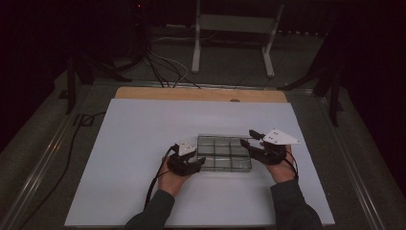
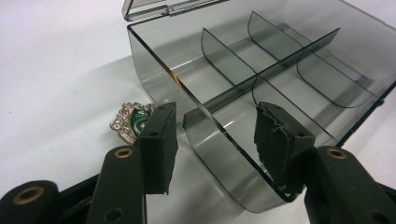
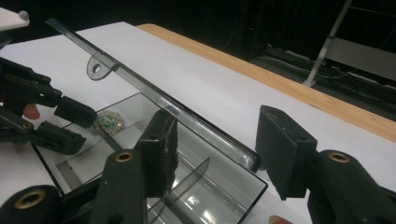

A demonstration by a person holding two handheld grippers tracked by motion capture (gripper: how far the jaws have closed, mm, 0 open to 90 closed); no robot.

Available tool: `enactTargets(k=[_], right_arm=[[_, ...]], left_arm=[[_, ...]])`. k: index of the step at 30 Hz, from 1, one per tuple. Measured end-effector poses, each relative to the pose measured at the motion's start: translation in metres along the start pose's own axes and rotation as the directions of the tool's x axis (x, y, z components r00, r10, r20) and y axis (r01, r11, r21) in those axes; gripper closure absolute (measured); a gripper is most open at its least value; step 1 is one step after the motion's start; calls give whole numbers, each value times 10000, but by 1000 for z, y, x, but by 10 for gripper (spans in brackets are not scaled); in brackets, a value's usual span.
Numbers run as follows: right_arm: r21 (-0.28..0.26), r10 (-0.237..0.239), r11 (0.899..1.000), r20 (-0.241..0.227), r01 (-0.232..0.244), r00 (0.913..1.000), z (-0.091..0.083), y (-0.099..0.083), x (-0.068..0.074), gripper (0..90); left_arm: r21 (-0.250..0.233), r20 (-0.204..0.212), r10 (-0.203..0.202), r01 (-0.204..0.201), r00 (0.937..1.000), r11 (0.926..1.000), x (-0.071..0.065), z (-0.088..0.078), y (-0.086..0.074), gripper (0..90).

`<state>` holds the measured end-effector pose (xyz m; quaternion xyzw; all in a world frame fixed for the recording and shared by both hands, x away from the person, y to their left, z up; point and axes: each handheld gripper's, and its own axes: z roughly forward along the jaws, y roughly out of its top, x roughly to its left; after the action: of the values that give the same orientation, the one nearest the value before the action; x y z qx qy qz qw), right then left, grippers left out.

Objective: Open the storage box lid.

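Counter (image 1: 143,143): white sheet over a wooden top, the wood showing as a strip along the far edge. Room dark; floor beyond carries cables and a pale metal stand (image 1: 230,33).

Compartment box (image 1: 224,153): smoky clear plastic with dividers, lid tipped open, standing near the middle of the counter.

Brooch (image 2: 133,120): silver with green centre, lying on the sheet just beside the box's left end wall, outside it.

Left gripper (image 2: 212,135): at the box's left end, jaws apart, straddling its near corner, pads not pressing; brooch just beyond one jaw.

Right gripper (image 3: 217,140): at the box's right end, pointing over it, jaws apart, nothing gripped.
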<state>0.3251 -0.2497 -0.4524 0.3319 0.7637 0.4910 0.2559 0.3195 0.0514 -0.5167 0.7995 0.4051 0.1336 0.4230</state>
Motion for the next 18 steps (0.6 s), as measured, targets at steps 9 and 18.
enactTargets(k=[9, 18], right_arm=[[-64, 85, 9999, 3, -85, 10000, 1, 1, -2, 482], [-157, 212, 9997, -3, -212, 9998, 2, 2, -5, 484]], left_arm=[[218, 17, 67, -68, 10000, 9997, 0, 3, -1, 538], [312, -105, 4, -1, 9999, 9995, -3, 3, -1, 560]])
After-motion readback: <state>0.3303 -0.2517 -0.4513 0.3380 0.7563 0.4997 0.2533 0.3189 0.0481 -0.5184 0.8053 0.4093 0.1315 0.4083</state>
